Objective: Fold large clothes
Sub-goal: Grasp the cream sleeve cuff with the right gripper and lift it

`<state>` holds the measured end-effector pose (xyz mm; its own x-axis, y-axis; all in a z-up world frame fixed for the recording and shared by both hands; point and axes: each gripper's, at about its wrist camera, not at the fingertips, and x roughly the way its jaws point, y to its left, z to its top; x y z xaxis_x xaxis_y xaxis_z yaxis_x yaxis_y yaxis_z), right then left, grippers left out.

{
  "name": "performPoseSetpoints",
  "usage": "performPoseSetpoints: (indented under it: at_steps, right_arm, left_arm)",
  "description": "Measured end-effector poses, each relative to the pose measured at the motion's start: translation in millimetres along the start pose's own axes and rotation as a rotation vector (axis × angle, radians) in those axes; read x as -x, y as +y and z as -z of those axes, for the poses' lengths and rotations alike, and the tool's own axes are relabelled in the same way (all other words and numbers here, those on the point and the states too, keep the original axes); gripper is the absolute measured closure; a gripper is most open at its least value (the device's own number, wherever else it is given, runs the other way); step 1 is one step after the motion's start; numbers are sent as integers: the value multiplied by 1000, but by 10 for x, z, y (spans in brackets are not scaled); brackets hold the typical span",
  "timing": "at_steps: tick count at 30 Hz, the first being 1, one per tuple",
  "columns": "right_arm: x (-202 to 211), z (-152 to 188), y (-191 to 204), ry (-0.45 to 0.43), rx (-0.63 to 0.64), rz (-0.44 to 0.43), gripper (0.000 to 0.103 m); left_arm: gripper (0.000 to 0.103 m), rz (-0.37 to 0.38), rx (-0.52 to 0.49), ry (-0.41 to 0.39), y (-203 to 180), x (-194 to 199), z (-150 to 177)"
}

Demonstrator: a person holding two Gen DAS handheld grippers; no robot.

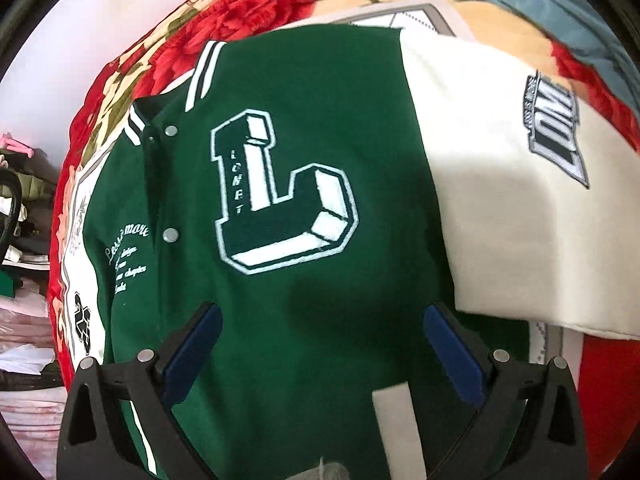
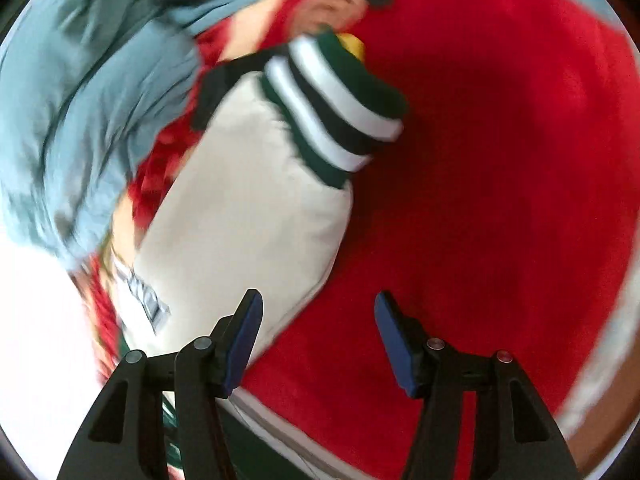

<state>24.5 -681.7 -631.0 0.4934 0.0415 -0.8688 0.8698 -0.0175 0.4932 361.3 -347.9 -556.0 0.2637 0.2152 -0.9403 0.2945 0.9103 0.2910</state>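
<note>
Red blanket [image 1: 240, 8], green jacket [image 1: 320, 120] (cream sleeves)

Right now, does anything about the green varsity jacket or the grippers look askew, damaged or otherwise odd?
Nothing looks damaged. The green varsity jacket with the white letter L lies front up on the red floral blanket, its cream sleeve stretched out to the side, striped cuff intact. Both the left gripper and right gripper are open and empty. The right view is motion-blurred.

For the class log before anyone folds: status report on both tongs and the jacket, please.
Left tongs open over green jacket, gripping nothing. Right tongs open beside cream sleeve, striped cuff on red blanket. Nothing in the way.
</note>
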Motion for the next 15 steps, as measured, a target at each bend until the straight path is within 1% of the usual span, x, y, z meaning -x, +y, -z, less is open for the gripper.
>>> performPoseSetpoints:
  at_steps: [2,4,5,6,7,8,10,11,12,13,15]
  right_arm:
    - [-177,-95,-32,-48,-38,-67,43]
    - [-287,-160,41,-114,-62,-132,42]
    - [-297,-172,97,-137,-59,-142,46]
    - [-316,-189,187,-156,-44,-139,70]
    - [-361,-207,311,-155,-20,-140,98]
    - [-358,-217,403,-153,-6,-152,98]
    - [-265,-204,662,-174,48,-143,99]
    - [-168,-178,869,-182,90,-148,99]
    - [-74,-155,971,-176,108,-186,99]
    - [73,-116,1173,-195,151,-193,99]
    - [376,-22,1574,-226,229,-217,99]
  left_arm:
    - [0,-5,0,0,-52,-55,-32]
    - [0,-3,1,-1,-101,-98,-66]
    - [0,-1,3,-1,-126,-122,-92]
    - [0,0,6,-1,-139,-136,-114]
    - [0,-3,7,-3,-162,-158,-143]
    - [0,-4,5,0,-185,-186,-170]
    - [0,1,3,25,-208,-254,-218]
    - [0,9,7,33,-193,-261,-234]
    - [0,18,13,38,-165,-248,-247]
    - [0,31,30,36,-100,-198,-259]
    - [0,58,71,16,60,-70,-274]
